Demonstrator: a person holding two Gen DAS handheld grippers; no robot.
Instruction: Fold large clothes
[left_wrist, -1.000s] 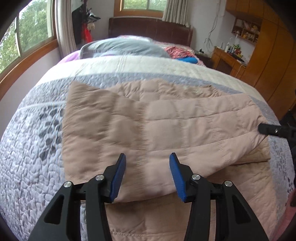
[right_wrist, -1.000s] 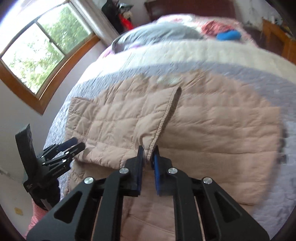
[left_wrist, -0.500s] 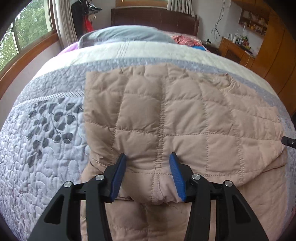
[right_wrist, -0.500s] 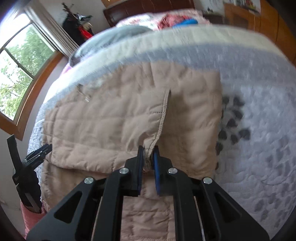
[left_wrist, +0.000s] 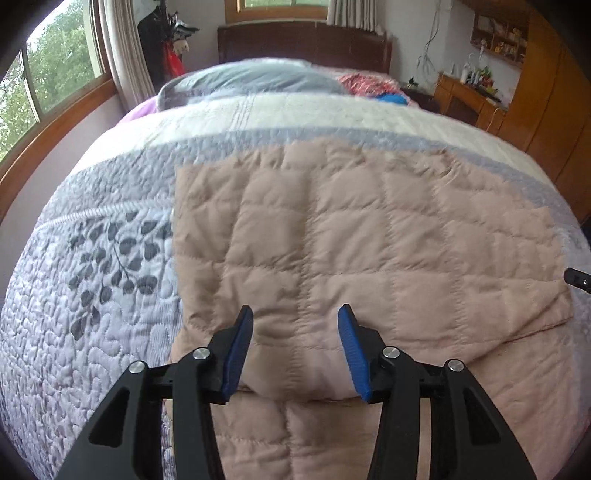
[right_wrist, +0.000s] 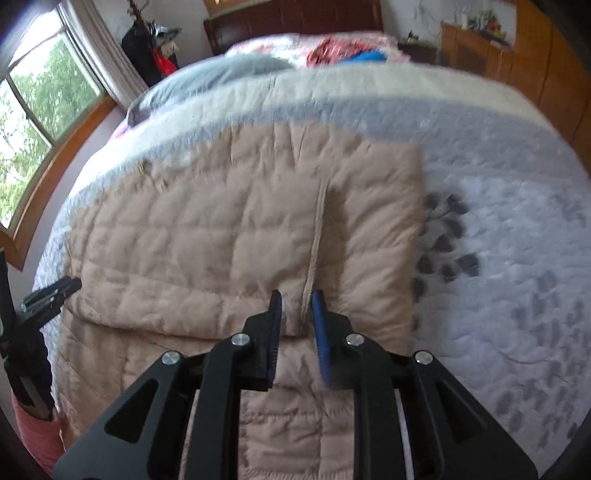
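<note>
The jacket (left_wrist: 369, 251) is soft cloth, matt, stitched in puffy squares, with a ribbed trim along one edge in the right wrist view. The bedspread (left_wrist: 103, 302) under it is quilted cloth with a bumpy, pebbled surface and a dull finish. The left gripper (left_wrist: 295, 347) has matt black plastic arms, shiny round metal screws and ridged blue pads (left_wrist: 351, 347). The headboard (left_wrist: 303, 44) and the cabinet (left_wrist: 546, 96) are smooth wood with a light gloss.
</note>
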